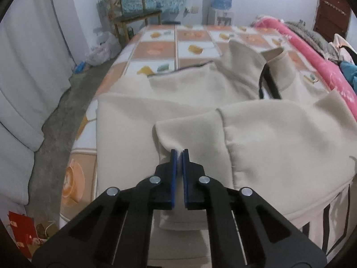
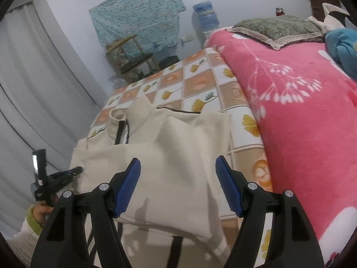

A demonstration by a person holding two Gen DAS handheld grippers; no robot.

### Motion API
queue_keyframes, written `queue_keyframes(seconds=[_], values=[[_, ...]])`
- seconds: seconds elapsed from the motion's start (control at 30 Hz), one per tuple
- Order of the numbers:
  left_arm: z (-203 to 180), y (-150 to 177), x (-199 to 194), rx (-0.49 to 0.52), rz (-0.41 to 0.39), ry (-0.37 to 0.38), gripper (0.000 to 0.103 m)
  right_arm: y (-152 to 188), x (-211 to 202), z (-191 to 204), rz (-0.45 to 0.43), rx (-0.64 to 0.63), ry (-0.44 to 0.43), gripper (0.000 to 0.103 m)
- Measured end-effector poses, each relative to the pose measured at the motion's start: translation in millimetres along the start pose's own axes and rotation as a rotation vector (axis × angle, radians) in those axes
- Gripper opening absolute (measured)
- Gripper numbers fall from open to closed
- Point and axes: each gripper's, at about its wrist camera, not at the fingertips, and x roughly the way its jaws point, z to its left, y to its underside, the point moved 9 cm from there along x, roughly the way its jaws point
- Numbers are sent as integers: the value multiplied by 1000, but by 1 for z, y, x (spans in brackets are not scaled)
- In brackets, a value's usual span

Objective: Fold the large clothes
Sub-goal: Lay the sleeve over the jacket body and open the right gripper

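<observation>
A cream zip-up jacket (image 1: 267, 134) lies spread on the bed, collar and dark zipper (image 1: 264, 82) at the far side. One sleeve is folded across its body. My left gripper (image 1: 179, 150) is shut, its blue pads pinching a fold of that sleeve near the cuff. In the right wrist view the jacket (image 2: 189, 129) fills the middle. My right gripper (image 2: 177, 159) hovers over its near part, open, with nothing between the blue pads. The left gripper (image 2: 75, 169) shows at the jacket's left edge, held by a person's hand (image 2: 40, 214).
The bed has a tile-patterned sheet (image 1: 156, 49). A pink blanket (image 2: 301, 111) with a grey pillow (image 2: 279, 29) lies along the right side. White curtains (image 1: 26, 67) hang to the left of a bare floor strip. A wooden chair (image 1: 133, 13) and water dispenser (image 1: 221, 4) stand at the far wall.
</observation>
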Motion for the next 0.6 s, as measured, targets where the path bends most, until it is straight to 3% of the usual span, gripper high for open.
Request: queue_keyframes(seconds=[0.17, 0.27, 0.43, 0.6], values=[[2, -20, -71, -2, -147, 4, 4, -5, 0, -4, -12, -38, 56, 68], [13, -25, -100, 2, -213, -49, 4, -3, 2, -6, -4, -70, 90, 68], [31, 1, -50, -37, -78, -24, 4, -5, 18, -8, 29, -90, 113, 68], [41, 18, -17, -95, -47, -1, 4, -14, 48, -19, 77, -104, 161, 67]])
